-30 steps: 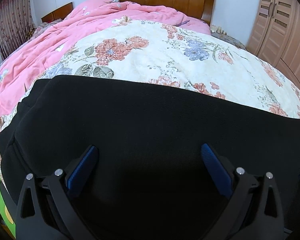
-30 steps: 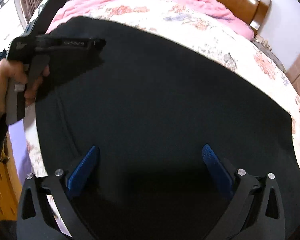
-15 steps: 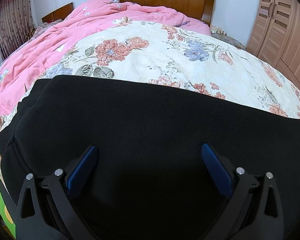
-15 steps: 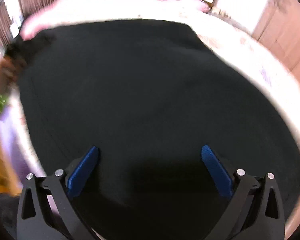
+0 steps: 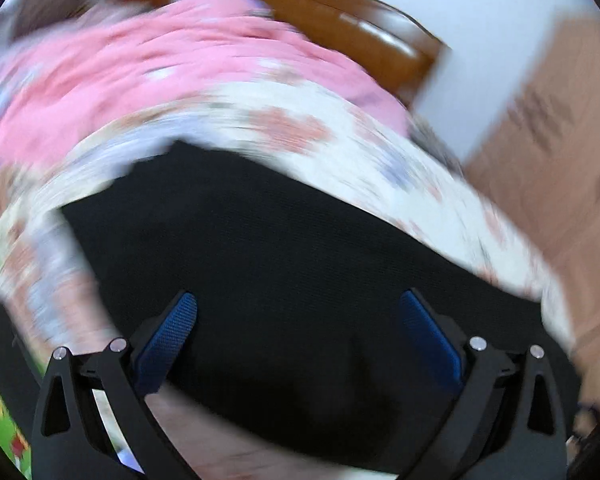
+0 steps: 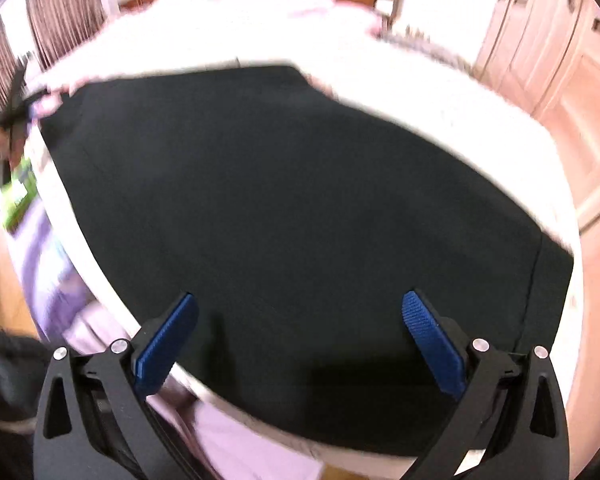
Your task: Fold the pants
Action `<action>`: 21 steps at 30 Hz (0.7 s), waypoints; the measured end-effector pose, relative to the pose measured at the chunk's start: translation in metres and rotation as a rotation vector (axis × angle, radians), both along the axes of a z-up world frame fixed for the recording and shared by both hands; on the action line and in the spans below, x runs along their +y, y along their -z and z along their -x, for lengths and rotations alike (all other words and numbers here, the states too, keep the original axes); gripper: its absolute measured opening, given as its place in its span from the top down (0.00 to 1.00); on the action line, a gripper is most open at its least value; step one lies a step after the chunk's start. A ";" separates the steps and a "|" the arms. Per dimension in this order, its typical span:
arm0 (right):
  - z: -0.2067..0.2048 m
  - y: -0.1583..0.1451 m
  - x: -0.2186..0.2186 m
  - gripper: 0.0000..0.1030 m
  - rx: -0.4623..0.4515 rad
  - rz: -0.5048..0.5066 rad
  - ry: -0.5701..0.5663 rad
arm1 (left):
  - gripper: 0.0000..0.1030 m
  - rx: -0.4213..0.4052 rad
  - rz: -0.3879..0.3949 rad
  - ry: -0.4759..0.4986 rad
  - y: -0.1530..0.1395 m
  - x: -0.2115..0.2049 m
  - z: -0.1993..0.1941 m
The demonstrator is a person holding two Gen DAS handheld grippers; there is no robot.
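Left wrist view, badly blurred, has the black pants (image 5: pixel 300 264) spread flat on the bed, filling the space between and ahead of the left claw (image 5: pixel 298 332), whose blue fingers stand wide apart and hold nothing. Beyond the pants lies a flowered quilt (image 5: pixel 300 128), then a pink blanket (image 5: pixel 172 64) and a wooden headboard (image 5: pixel 340 24). Right wrist view puts the same pants (image 6: pixel 300 208) under and ahead of the right claw (image 6: pixel 300 332), also spread wide and empty. A wardrobe (image 6: pixel 556 64) stands off to its right.
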State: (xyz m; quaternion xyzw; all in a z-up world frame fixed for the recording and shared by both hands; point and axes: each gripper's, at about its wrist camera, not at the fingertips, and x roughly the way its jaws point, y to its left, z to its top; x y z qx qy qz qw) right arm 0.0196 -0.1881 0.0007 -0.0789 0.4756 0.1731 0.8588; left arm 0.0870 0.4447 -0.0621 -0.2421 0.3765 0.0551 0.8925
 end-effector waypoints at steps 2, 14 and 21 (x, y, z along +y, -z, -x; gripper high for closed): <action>-0.022 -0.016 0.041 0.04 -0.059 -0.078 -0.016 | 0.02 -0.028 0.168 -0.066 0.010 0.051 0.017; -0.093 -0.005 0.281 0.04 0.019 -0.183 -0.459 | 0.06 -0.059 0.395 -0.094 0.036 0.102 0.024; -0.117 0.017 0.353 0.04 0.062 -0.137 -0.475 | 0.07 -0.113 0.471 -0.092 0.053 0.119 0.004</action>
